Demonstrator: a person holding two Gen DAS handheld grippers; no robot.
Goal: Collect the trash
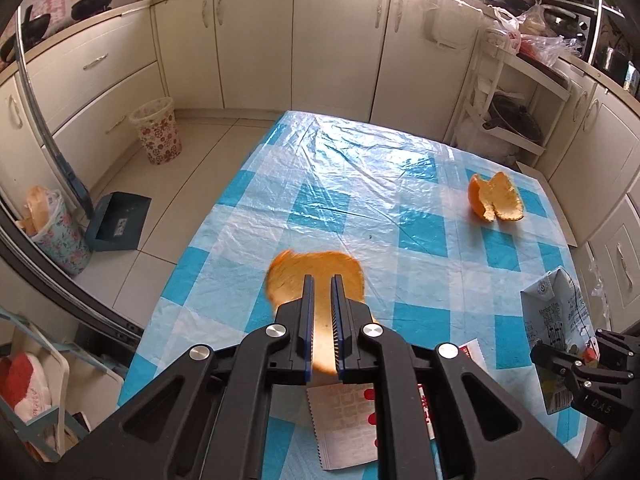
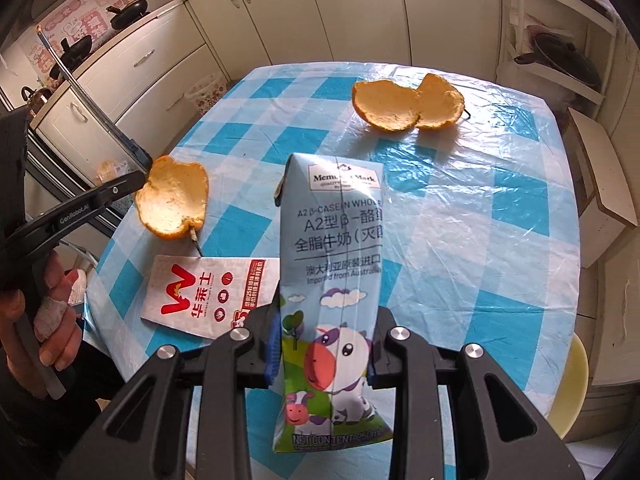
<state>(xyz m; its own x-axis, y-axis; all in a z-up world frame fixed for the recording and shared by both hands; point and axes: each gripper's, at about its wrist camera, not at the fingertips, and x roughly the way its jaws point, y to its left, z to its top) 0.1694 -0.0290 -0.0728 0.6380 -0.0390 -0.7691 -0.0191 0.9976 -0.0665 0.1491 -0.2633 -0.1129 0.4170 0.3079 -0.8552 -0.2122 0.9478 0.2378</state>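
peels: 2, curled, pithy | left gripper (image 1: 323, 280) clamped one peel (image 1: 316, 276), other peel (image 2: 408, 104) upper right | right gripper (image 2: 326, 354) gripped 1 creased carton (image 2: 336, 264) | wrapper (image 2: 208, 292): 1, flat

A home kitchen: cream cabinets (image 1: 256, 40) with metal handles run under a worktop along the walls, black pans (image 1: 92, 2) sit on the counter, a flowered waste bin (image 1: 157, 132) stands on the tiled floor, and a checked plastic cloth (image 1: 360, 184) covers the table.

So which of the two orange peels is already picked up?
The single cupped peel, pinched by the left gripper above the table's near left side. The other peel, two joined halves, lies untouched at the far side.
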